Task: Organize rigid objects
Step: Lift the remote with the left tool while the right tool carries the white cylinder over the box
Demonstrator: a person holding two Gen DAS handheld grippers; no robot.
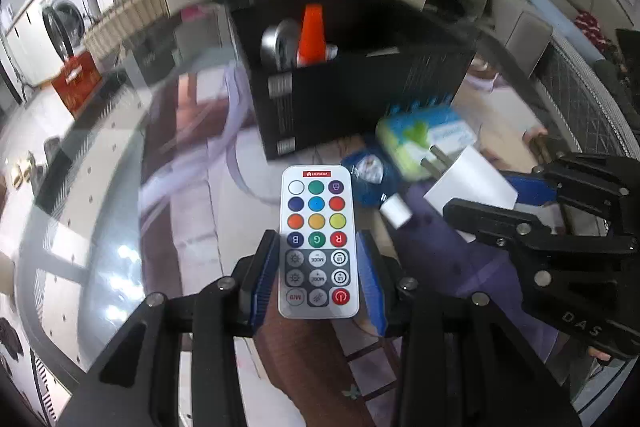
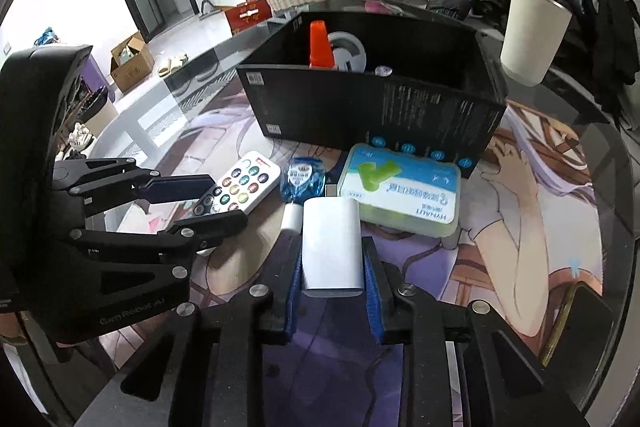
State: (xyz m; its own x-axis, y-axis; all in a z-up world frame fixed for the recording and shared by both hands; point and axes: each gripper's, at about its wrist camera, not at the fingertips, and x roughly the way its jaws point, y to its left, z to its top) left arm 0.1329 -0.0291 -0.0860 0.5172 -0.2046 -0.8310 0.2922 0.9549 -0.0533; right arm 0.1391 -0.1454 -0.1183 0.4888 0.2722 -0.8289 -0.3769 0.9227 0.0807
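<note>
Your left tool (image 1: 318, 267) is pinching the white remote (image 1: 318, 243) and your right tool (image 2: 332, 267) is clamped on the white charger (image 2: 330, 247), both just short of the black box (image 2: 372, 107) mid-tabletop (image 2: 560, 227).

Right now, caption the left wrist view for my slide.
Left gripper holding the remote before the black box.

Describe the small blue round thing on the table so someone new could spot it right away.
Start at the open black box on the glass table. Just in front of it, a translucent blue round case lies between the white remote and the green-and-blue flat pack. It alone is round and see-through.
</note>
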